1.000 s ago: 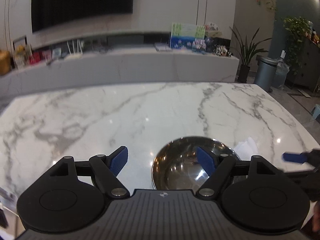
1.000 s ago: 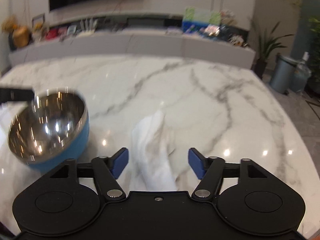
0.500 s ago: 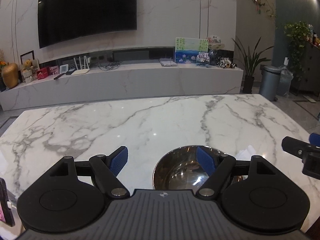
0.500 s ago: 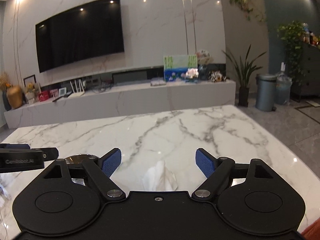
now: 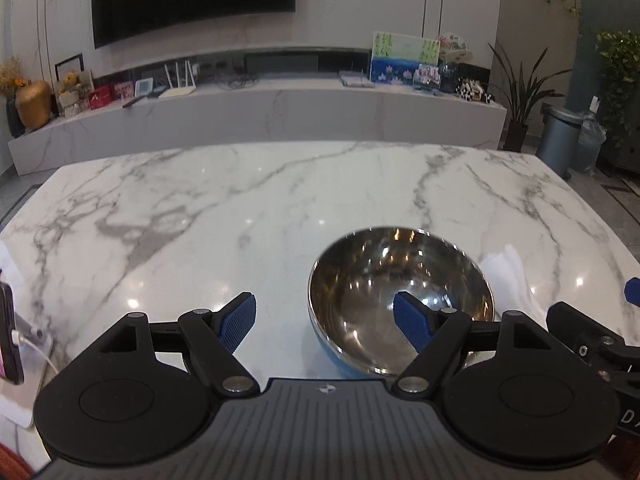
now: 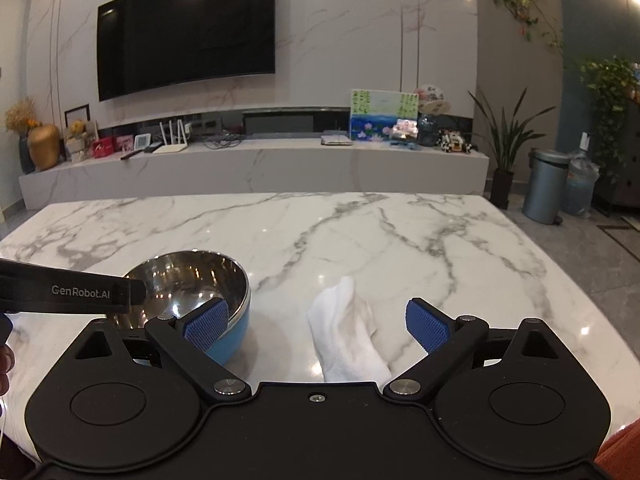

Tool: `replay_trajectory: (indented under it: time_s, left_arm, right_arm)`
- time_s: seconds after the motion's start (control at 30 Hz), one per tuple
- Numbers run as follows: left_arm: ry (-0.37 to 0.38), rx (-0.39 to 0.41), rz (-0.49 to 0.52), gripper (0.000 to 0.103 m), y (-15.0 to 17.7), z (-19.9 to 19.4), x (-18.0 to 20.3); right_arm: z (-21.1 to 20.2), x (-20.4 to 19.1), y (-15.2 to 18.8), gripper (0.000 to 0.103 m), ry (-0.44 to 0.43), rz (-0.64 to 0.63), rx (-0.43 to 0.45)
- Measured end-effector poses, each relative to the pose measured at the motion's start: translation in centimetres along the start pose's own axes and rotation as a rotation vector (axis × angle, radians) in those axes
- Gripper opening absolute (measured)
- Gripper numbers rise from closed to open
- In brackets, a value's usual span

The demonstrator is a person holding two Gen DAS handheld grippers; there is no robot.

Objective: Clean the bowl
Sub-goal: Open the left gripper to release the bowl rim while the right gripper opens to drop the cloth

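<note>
A round bowl (image 5: 400, 300) with a mirror-bright steel inside and a smooth blue outer wall sits on the glossy white marble table (image 5: 240, 208), whose surface is streaked with grey veins and dotted with lamp reflections. The bowl stands upright near the table's near edge, its polished hollow showing warped glints of the room.

The left gripper (image 5: 325, 322), matte black with ribbed blue rubber pads, has its jaws spread wide and grips nothing. In the left wrist view its right pad (image 5: 412, 326) shows in front of the bowl's hollow while the left pad lies over bare marble; whether that pad touches the steel cannot be told.

The right gripper (image 6: 316, 326) is likewise spread wide and empty. Between its blue textured fingers lies a crumpled white cloth (image 6: 346, 332), soft and folded into a tapering wedge, flat on the marble just beside the bowl and apart from both pads. Its left pad (image 6: 206, 326) overlaps the bowl's blue wall in the right wrist view.

At the left edge of the left wrist view a dark phone (image 5: 10, 336) stands tilted on a pale stand with a white cable. Beyond the table run a long marble-faced bench (image 6: 256, 172) and a large black wall screen (image 6: 186, 32).
</note>
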State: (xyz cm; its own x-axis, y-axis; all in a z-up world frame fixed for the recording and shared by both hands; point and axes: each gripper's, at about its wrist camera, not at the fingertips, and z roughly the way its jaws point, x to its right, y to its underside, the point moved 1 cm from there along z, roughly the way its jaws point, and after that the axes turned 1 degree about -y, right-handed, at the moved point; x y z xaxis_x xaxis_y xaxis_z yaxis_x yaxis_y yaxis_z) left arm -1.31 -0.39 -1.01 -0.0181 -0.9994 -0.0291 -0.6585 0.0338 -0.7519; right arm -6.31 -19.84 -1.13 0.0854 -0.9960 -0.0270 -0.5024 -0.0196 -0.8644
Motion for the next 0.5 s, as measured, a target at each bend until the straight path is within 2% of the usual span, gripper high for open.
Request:
replay_trajectory:
  time_s: [0.5]
  left_arm:
    - [0.008,-0.050,-0.005,0.075,1.0,-0.4,0.3]
  right_arm:
    - [-0.7,-0.5,1.2,0.095,-0.014,-0.023,-0.047]
